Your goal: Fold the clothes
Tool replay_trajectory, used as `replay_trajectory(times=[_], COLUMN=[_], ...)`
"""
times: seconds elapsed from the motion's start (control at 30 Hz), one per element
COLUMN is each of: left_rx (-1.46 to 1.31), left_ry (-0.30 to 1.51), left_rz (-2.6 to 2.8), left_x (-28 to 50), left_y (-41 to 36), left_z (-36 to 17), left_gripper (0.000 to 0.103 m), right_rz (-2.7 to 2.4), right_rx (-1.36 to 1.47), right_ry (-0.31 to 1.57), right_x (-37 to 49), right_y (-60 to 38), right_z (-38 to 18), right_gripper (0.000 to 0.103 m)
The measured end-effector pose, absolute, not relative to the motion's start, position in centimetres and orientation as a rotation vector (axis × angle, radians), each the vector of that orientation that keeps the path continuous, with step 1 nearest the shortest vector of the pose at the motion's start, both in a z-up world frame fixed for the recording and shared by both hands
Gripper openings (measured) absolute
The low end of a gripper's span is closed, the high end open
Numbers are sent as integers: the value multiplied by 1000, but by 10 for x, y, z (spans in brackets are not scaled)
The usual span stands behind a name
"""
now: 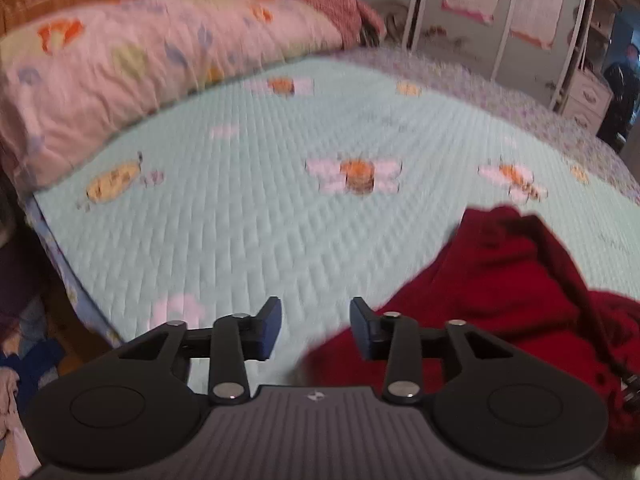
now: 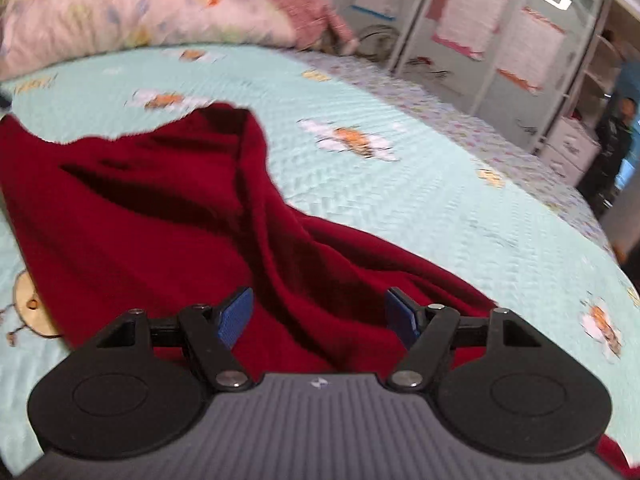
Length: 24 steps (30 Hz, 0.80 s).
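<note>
A dark red garment [image 2: 168, 216] lies rumpled on the pale green quilted bedspread [image 2: 440, 216]. In the right wrist view my right gripper [image 2: 320, 318] is open just above the garment's near part, with nothing between its blue pads [image 2: 236, 316]. In the left wrist view the garment [image 1: 500, 292] is at the lower right, heaped in folds. My left gripper [image 1: 316, 328] is open and empty over the bedspread [image 1: 248, 208], with its right finger at the garment's left edge. Both views are blurred.
A pink floral pillow [image 1: 132, 76] lies along the headboard side, with a pink knitted item [image 1: 336, 4] beyond it. The bed's left edge [image 1: 60, 264] drops to clutter on the floor. White cabinets [image 2: 500, 48] and a person [image 2: 612, 148] stand past the far side.
</note>
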<state>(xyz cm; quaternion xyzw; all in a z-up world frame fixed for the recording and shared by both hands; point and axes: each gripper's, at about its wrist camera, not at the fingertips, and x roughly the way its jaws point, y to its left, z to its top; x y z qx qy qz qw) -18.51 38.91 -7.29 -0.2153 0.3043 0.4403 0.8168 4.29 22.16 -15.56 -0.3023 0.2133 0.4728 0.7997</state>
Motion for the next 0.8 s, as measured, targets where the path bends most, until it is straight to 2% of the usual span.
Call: replay_trajectory(times=[0.07,0.1,0.13,0.33,0.47,0.53,0.67,0.8], left_rx=[-445,-438,-431,-387,-413,-418,-453,-515], left_ry=[642,639,636,675,787,834,829,796], left_rz=[907,892,876,754,718,714,701,688], left_x=[-176,-171,-166,-130,-109,-105,-114,-117], left_y=[385,384,382,369,369,370,376,388], left_z=[-75,-76,-77,-98,-130,-142,-146,-139], left_gripper=[53,53,53,55,55,55,55,55], right_rz=[1024,1024,1017,922,816,766,722,781], right_rx=[-684,-700,-678,-299,-269,-271,-124,112], right_ry=[485,500,513,536,542,624,727,758], right_x=[51,56,64,140,188,208,218,175], right_y=[234,240,243,239,252,254,229,180], right_z=[-163,-166,-163,-115,-119,-136,-153,-153], right_gripper=[49,26,17,17,19,31,34,57])
